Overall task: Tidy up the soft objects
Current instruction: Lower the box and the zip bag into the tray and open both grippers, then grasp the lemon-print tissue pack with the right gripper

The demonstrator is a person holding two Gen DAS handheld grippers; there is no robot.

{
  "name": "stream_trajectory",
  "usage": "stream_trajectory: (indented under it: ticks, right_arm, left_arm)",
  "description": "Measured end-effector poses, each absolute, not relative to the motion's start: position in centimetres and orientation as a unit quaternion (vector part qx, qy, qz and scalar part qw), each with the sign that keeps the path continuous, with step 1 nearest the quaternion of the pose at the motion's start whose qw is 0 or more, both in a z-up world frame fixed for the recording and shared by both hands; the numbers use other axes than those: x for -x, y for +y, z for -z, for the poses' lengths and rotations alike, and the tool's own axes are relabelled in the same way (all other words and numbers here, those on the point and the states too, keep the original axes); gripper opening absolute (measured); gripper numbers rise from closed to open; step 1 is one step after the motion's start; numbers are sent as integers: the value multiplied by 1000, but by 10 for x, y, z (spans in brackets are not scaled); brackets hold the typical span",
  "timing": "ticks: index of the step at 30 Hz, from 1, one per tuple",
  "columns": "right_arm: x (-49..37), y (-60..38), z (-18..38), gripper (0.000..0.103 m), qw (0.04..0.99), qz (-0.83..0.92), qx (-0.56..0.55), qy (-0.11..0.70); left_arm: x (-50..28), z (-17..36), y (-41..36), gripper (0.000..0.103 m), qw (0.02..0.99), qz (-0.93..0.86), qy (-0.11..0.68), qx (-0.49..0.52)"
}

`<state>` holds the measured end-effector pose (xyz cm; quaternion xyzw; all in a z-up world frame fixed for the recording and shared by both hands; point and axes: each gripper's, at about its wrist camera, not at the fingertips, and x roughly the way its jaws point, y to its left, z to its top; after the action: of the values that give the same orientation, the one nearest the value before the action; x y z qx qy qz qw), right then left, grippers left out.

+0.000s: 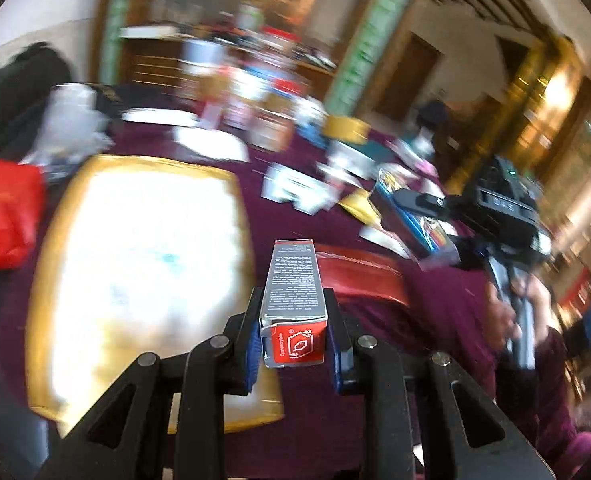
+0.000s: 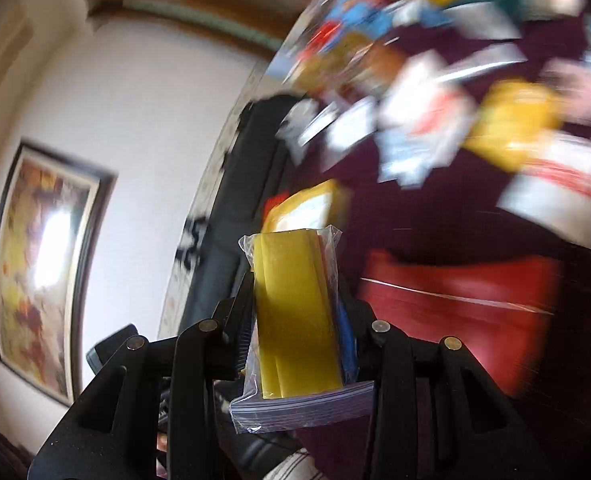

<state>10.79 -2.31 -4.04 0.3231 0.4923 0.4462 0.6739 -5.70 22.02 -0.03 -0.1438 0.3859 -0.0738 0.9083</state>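
My left gripper (image 1: 294, 300) is shut on a narrow grey and red carton (image 1: 293, 288), which sticks forward between the blue pads above a purple tablecloth (image 1: 435, 296). My right gripper (image 2: 295, 280) is shut on a clear zip bag of yellow pieces (image 2: 295, 312), held upright, with its zip edge hanging toward the camera. In the left wrist view the right gripper (image 1: 411, 200) appears at right, gripped by a hand (image 1: 507, 312), with a bright packet between its fingers. Both views are blurred.
A large gold-rimmed white tray (image 1: 143, 264) lies left of the carton, with a red bag (image 1: 3, 216) at the far left. A red flat packet (image 2: 455, 312) lies on the cloth. Several boxes and packets (image 1: 255, 112) crowd the far side. A framed picture (image 2: 43, 272) hangs on a white wall.
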Motion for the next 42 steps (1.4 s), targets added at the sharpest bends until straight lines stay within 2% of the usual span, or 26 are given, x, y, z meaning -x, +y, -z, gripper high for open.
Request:
stream_trajectory:
  ticks: [7, 10, 16, 21, 23, 26, 31, 34, 36, 42]
  right_arm:
    - [-127, 120, 41, 39, 650, -494, -302, 491]
    - [-132, 154, 47, 74, 654, -484, -281, 510]
    - [-127, 122, 44, 75, 665, -489, -300, 477]
    - [-116, 56, 35, 75, 737, -442, -217, 463]
    - [-109, 22, 36, 75, 757, -419, -175, 469]
    - [-101, -29, 41, 74, 780, -381, -141, 476]
    - [-83, -117, 58, 74, 797, -333, -187, 468]
    - [-66, -166, 65, 74, 814, -299, -217, 448]
    - [-57, -196, 66, 74, 825, -272, -228, 440]
    - [-59, -260, 58, 74, 867, -161, -205, 425]
  left_arm:
    - [65, -2, 269, 27, 924, -59, 356, 128]
    - [63, 6, 278, 27, 920, -87, 363, 122]
    - [76, 6, 290, 30, 921, -97, 352, 134]
    - [82, 7, 292, 32, 923, -99, 349, 133]
    - [84, 10, 293, 37, 919, -101, 354, 141]
    - [83, 13, 287, 37, 916, -96, 360, 146]
    - [75, 12, 245, 39, 918, -49, 372, 125]
    - [66, 13, 202, 46, 919, -6, 384, 89]
    - [59, 15, 167, 47, 917, 29, 393, 56]
    - [45, 33, 92, 49, 900, 101, 423, 3]
